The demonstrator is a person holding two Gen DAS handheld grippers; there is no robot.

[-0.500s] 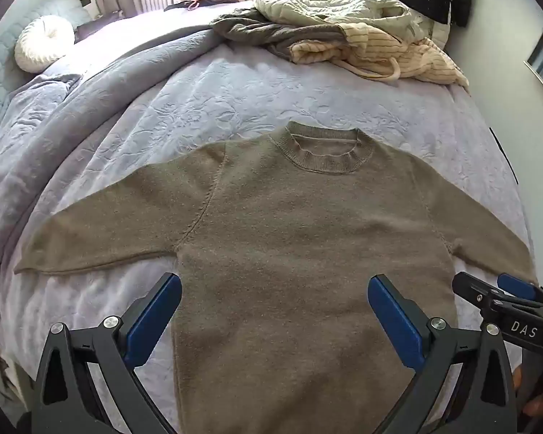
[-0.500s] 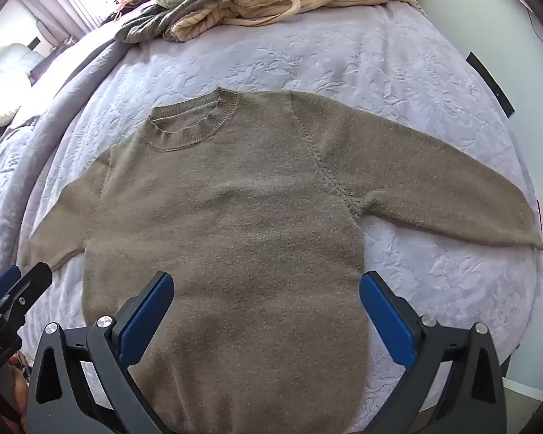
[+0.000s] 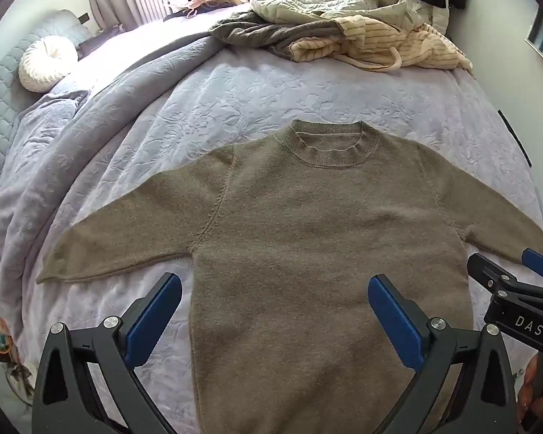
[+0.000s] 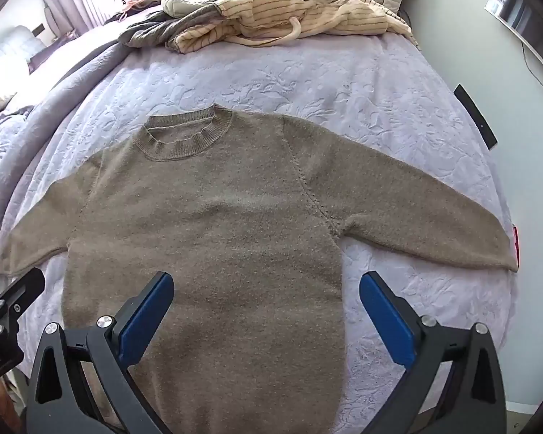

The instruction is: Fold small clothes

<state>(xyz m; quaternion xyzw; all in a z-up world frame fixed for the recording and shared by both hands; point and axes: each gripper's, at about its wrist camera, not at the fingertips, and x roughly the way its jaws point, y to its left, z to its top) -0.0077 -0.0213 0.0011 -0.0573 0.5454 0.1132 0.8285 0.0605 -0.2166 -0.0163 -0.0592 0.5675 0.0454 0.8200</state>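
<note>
An olive-brown knit sweater [image 3: 307, 238] lies flat and face up on the bed, collar away from me, both sleeves spread out sideways; it also shows in the right wrist view [image 4: 206, 224]. My left gripper [image 3: 275, 285] is open and empty, held above the sweater's lower left body. My right gripper [image 4: 266, 282] is open and empty above the sweater's lower right side. The right gripper's tip shows at the right edge of the left wrist view [image 3: 506, 282]. The sweater's hem is hidden below both views.
The lavender embossed bedspread [image 3: 257, 97] covers the bed. A pile of clothes [image 3: 347, 32] lies at the far end, with a striped cream garment [image 4: 282, 18] on top. A round white cushion [image 3: 47, 63] sits far left. A wall [image 4: 463, 29] runs along the bed's right side.
Both grippers have drawn back slightly toward the sweater's hem; the sweater sits a touch higher in both views. The sweater itself has not moved.
</note>
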